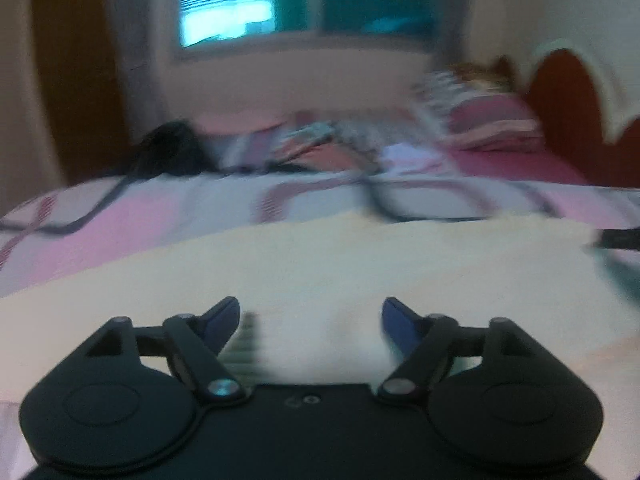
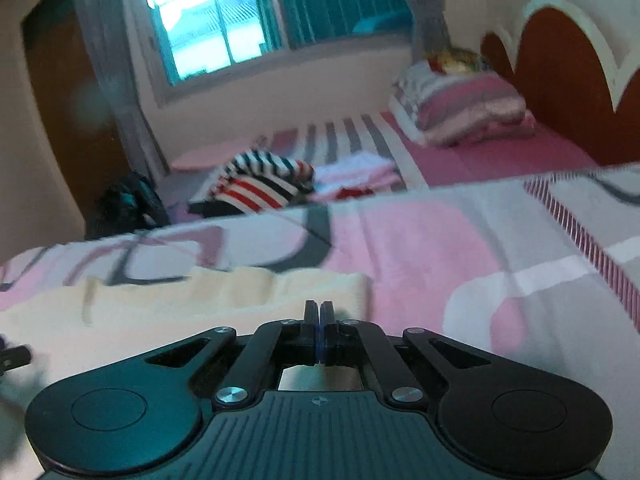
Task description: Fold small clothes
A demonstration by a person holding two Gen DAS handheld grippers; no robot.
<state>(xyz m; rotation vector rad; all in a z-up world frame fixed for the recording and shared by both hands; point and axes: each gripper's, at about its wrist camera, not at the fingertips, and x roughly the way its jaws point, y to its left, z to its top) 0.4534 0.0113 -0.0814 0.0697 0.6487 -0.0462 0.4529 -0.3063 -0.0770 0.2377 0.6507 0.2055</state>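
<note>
A cream garment (image 1: 320, 256) lies spread flat on the pink and grey bedspread (image 1: 120, 220). My left gripper (image 1: 311, 312) hovers over its near part, open, with only the cloth's surface showing between its blue-tipped fingers (image 1: 224, 316); this view is blurred. In the right wrist view the same cream garment (image 2: 180, 304) fills the lower left and its right edge ends just beyond my fingertips. My right gripper (image 2: 320, 310) is shut, pads pressed together with nothing visible between them, at that right edge.
Striped folded clothes (image 2: 260, 186) and a pale pink pile (image 2: 356, 172) lie further up the bed. Pillows (image 2: 460, 108) rest against a red-brown headboard (image 2: 560, 80). A dark bag (image 2: 128, 204) sits at the bed's far left, below the window (image 2: 200, 28).
</note>
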